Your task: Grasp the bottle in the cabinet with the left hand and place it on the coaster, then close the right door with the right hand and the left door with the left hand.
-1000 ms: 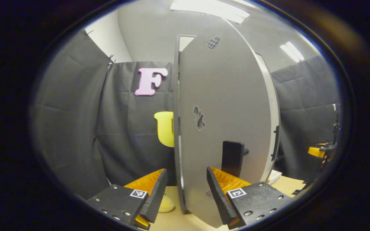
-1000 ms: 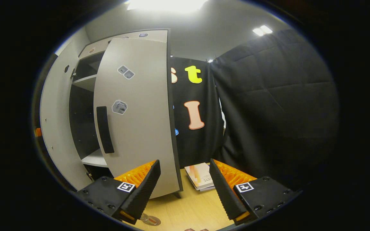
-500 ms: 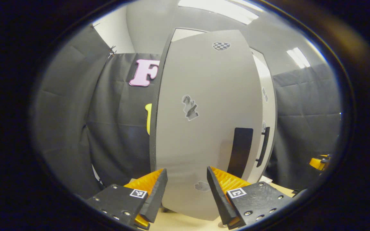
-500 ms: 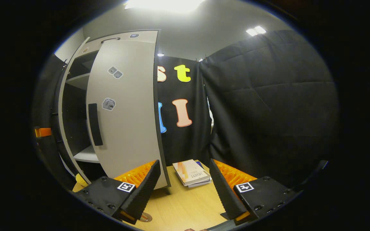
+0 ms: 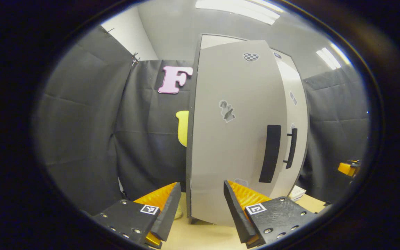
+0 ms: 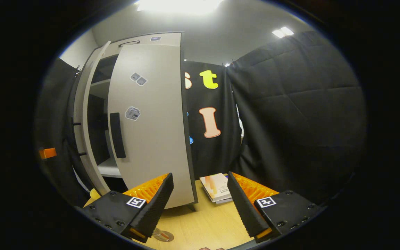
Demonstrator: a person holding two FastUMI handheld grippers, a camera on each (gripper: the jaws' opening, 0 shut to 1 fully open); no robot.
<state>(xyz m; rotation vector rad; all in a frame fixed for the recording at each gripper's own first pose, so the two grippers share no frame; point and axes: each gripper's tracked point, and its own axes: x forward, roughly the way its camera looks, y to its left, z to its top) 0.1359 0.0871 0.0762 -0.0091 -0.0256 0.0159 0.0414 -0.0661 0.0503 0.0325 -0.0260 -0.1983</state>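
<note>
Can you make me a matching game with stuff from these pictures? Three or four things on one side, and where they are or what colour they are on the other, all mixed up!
Things:
1. tall grey left cabinet door
2. long flat black door handle
3. stack of thin paper books
4. left gripper

Places and states:
A. lying on the light wooden table
B. open, nothing between its fingers
C. fixed upright on a door
D. carries a checkered heart sticker near its top

Pairs: 1-D, 2-C, 3-A, 4-B

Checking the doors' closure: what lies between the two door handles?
In the left gripper view, just a narrow strip of grey door panel separates the left door's handle from the right door's handle.
</note>
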